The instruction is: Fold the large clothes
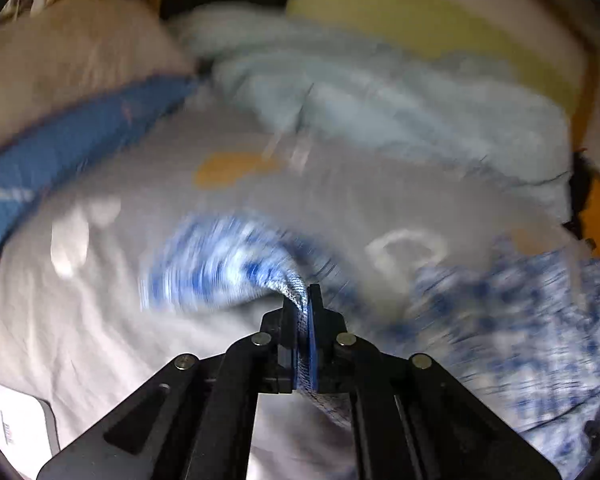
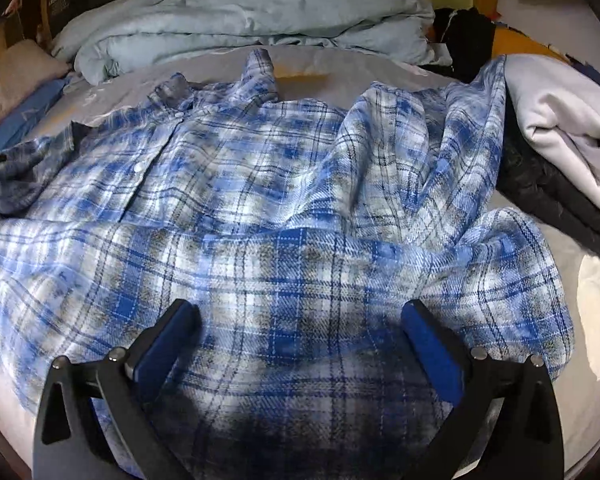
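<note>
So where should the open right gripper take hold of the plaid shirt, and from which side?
Probably the hem edge of the plaid shirt lying nearest the right gripper, coming down from above and from the near side. The cloth there lies flat and wide between the open jaws, with a free edge. The left gripper is already shut on another part of the shirt.

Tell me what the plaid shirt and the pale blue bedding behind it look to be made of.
Plaid shirt: looks like soft brushed woven cotton or flannel, matte; the twill weave and slightly fuzzy surface show near the right gripper, and it drapes in loose folds. Pale blue bedding: seems a padded quilt in smooth matte fabric, judging by its thick rounded folds; fibre unclear.
</note>
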The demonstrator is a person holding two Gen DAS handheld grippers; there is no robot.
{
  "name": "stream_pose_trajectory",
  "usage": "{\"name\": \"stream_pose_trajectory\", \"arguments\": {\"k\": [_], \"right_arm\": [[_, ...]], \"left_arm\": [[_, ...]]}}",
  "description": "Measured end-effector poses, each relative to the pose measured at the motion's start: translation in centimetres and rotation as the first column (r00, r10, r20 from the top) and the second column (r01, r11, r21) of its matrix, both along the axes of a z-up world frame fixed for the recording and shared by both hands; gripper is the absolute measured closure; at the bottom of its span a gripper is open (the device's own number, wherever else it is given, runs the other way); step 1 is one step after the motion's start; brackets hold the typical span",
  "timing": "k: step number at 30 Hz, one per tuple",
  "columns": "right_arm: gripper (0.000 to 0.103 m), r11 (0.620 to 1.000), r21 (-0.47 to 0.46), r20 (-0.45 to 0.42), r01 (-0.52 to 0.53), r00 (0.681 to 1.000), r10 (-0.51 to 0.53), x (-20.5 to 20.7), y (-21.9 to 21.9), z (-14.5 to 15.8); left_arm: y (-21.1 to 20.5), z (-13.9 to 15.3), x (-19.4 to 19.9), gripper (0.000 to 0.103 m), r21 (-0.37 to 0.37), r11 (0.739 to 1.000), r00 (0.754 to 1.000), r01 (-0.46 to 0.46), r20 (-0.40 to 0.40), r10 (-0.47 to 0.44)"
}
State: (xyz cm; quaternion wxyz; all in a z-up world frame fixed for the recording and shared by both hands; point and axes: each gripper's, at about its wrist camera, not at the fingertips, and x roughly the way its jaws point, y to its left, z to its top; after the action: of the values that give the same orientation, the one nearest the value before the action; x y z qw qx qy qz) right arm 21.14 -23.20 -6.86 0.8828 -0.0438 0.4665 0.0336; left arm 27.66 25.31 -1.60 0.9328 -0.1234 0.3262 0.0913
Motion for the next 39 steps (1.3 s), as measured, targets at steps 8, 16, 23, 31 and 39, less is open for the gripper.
{"name": "stream_pose_trajectory", "arguments": {"k": [8,16,23,31,39], "right_arm": [[0.000,1.000,-0.002,0.032,0.008,0.999,-0.008,-0.3,-0.2,0.5],[0.000,0.996,0.073,0.105,0.046,0.993,-0.053,-1.5,-1.8,3.4],[0.000,0.998,0.046,0.186,0.034,0.982,-0.042,-2.5,-2.2,5.2],[0.000,0.999,0.045,0.183,0.008,0.983,-0.016,-2.6,-1.5,5.4],[0.000,0.985,0.040,0.171,-0.169,0.972,0.160,-4.5,2.5,7.1]], "left_arm": [[-12.4,5.8,-7.0,0.100,0.031,0.952,0.936,0.304,0.174,-0.305],[-24.0,0.3,-10.5,0.033,0.099,0.888,0.892,0.449,0.002,-0.451],[-24.0,-0.3,-13.6,0.009,0.118,0.923,0.926,0.365,0.059,-0.374],[-19.5,2.9,-14.5,0.000,0.094,0.967,0.954,0.238,0.163,-0.251],[-15.4,3.8,-12.1,0.000,0.017,0.989,0.983,0.145,0.109,-0.146]]}}
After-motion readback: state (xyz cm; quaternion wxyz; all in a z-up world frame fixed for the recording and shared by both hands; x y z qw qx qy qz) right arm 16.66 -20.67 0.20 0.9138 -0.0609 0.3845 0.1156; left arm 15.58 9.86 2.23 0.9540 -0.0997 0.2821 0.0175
